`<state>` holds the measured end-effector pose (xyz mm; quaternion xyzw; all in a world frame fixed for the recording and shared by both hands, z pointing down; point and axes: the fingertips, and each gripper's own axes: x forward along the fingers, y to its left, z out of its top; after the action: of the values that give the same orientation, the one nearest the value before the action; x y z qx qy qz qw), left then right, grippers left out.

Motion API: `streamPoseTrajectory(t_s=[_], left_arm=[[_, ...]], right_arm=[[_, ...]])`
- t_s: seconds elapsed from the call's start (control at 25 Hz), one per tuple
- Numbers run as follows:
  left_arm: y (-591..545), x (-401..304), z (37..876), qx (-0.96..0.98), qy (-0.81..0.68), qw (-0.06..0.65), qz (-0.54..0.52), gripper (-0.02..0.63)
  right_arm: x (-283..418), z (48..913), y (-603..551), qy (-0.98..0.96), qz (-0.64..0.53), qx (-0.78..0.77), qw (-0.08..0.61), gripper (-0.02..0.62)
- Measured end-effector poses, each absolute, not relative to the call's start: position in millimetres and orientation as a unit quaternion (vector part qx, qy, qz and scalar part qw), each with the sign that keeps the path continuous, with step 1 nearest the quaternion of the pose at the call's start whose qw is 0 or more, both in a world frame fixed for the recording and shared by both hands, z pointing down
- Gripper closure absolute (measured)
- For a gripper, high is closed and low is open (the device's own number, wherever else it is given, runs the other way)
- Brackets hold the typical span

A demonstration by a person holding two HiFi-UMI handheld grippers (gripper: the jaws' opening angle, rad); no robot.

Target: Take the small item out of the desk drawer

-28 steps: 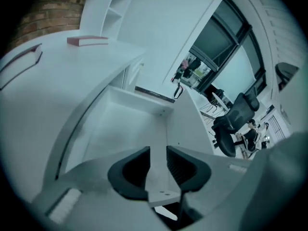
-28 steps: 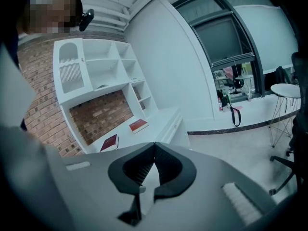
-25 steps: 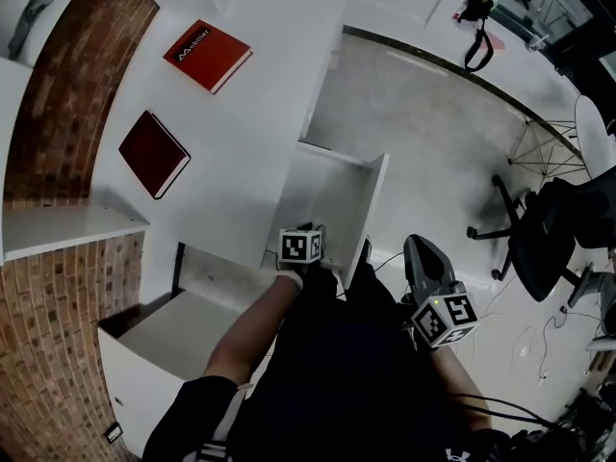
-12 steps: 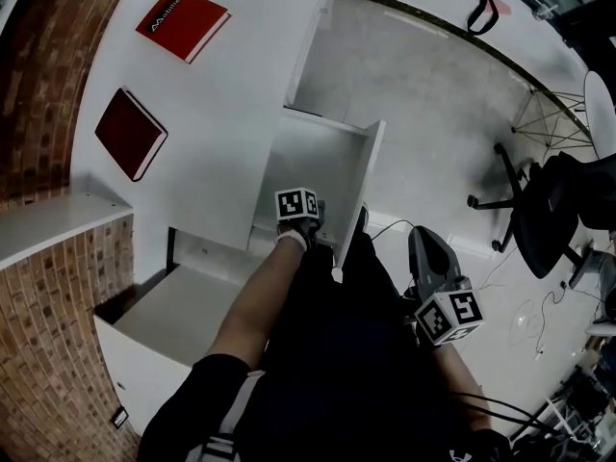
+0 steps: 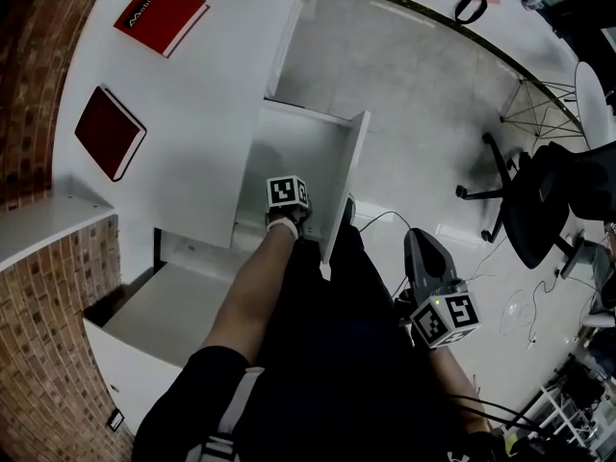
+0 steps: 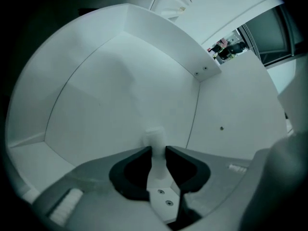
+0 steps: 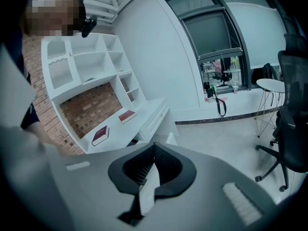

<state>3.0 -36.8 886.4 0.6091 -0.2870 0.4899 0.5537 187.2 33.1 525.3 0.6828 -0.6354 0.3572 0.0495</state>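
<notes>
The white desk drawer [image 5: 294,142] stands pulled out, its front panel [image 5: 345,186] towards the floor. My left gripper [image 5: 288,208] reaches down into it, the jaws hidden under the marker cube in the head view. In the left gripper view a small white item [image 6: 155,137] stands upright on the drawer's floor [image 6: 110,105] between the jaws of the left gripper [image 6: 158,149]. The jaws are closing, and both dark pads lie against the item's sides. My right gripper [image 5: 420,248] hangs shut and empty by the person's right side, away from the drawer; the right gripper view shows the right gripper [image 7: 154,147] with its tips together.
Two red books [image 5: 159,15] [image 5: 108,131] lie on the white desk top. A lower white drawer [image 5: 168,301] also stands open at the left, beside a brick wall [image 5: 38,345]. A black office chair [image 5: 544,210] and loose cables [image 5: 520,306] are on the floor at the right.
The head view has swung, so the desk and drawer now sit higher and further left. My left gripper stays in the drawer's near end. The right gripper has barely moved.
</notes>
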Motion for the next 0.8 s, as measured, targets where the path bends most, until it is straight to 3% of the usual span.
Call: streamPoseTrajectory(t_s=[0.8], left_arm=[[-70, 20, 761, 0.767, -0.251, 0.445, 0.388, 0.536]], right_arm=[[150, 505, -5, -0.706, 0.333, 0.623, 0.046, 0.592]])
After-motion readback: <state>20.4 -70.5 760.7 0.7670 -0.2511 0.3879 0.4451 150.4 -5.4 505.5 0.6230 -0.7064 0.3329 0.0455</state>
